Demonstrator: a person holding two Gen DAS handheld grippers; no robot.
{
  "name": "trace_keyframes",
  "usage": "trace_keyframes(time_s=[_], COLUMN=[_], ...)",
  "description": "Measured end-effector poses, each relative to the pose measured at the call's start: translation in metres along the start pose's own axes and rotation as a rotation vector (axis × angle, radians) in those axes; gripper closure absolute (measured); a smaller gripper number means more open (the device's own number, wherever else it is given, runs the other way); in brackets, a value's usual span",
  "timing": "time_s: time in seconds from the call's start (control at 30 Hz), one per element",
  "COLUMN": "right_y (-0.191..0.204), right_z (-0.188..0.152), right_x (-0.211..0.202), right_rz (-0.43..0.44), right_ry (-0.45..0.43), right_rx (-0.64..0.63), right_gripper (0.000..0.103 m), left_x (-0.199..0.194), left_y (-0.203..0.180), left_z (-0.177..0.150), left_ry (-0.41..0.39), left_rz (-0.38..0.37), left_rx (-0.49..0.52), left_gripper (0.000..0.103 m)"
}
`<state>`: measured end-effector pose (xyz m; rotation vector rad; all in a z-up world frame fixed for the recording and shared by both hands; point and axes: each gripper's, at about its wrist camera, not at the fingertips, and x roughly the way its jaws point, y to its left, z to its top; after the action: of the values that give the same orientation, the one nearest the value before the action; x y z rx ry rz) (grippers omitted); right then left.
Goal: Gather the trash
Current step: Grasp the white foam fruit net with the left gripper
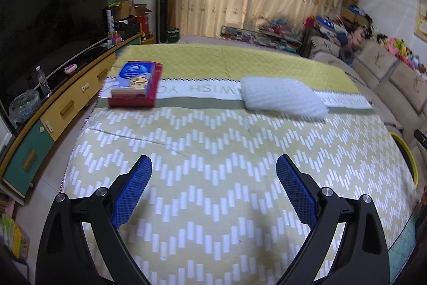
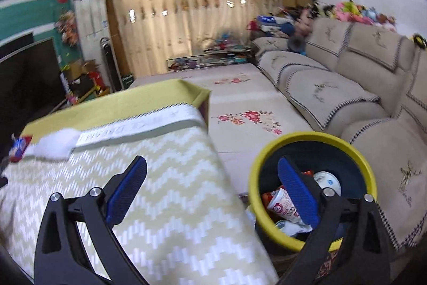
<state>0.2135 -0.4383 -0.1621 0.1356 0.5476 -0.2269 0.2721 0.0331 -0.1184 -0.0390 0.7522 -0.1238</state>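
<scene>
**Desk:** What are your grippers doing?

**Me:** My left gripper [image 1: 213,164] hangs over the chevron tablecloth [image 1: 213,205] with its jaws spread wide and nothing between them. Its blue pads [image 1: 132,191] touch nothing. My right gripper [image 2: 212,167] is just as wide apart and just as empty; its left finger [image 2: 128,186] sits over the cloth edge, its right finger [image 2: 297,194] in front of the bin mouth.

**Desk:** Where's the trash?

**Me:** From the left wrist view, a folded sheet of white bubble wrap [image 1: 283,98] lies on the table at about one o'clock, well apart from the jaws. At eleven o'clock sits a red tray [image 1: 133,98] with a blue tissue packet [image 1: 133,82] in it — near the table's far left edge.

**Desk:** And the bin?

**Me:** The yellow-rimmed bin [image 2: 267,226] stands on the floor just beside the table, at four o'clock in the right wrist view, between table and beige sofa [image 2: 347,87]. Inside I see a white cup with red print [image 2: 283,205], a round white lid [image 2: 328,180] and some crumpled white paper [image 2: 293,227] — the rest is hidden behind my finger.
</scene>
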Motion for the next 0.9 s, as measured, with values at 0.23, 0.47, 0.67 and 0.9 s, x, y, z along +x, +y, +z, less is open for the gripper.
trace_keyframes(time_s=[0.23, 0.47, 0.67, 0.9], right_y=[0.013, 0.010, 0.007, 0.005], right_z=[-0.002, 0.001, 0.002, 0.004], right_x=[-0.009, -0.010, -0.009, -0.005], right_rz=[-0.024, -0.024, -0.014, -0.018], right_ry=[-0.048, -0.059, -0.049, -0.034], right_rx=[-0.050, -0.034, -0.024, -0.014], right_gripper=[0.007, 0.007, 0.007, 0.007], left_x=[0.017, 0.068, 0.113, 0.088], left_y=[-0.039, -0.060, -0.055, -0.095], left_z=[0.023, 0.079, 0.100, 0.078], left_ry=[0.102, 0.151, 0.244, 0.282], left_rz=[-0.141, -0.182, -0.204, -0.392], left_rx=[0.104, 0.164, 0.152, 0.241], left_gripper=[0.010, 0.010, 0.010, 0.010])
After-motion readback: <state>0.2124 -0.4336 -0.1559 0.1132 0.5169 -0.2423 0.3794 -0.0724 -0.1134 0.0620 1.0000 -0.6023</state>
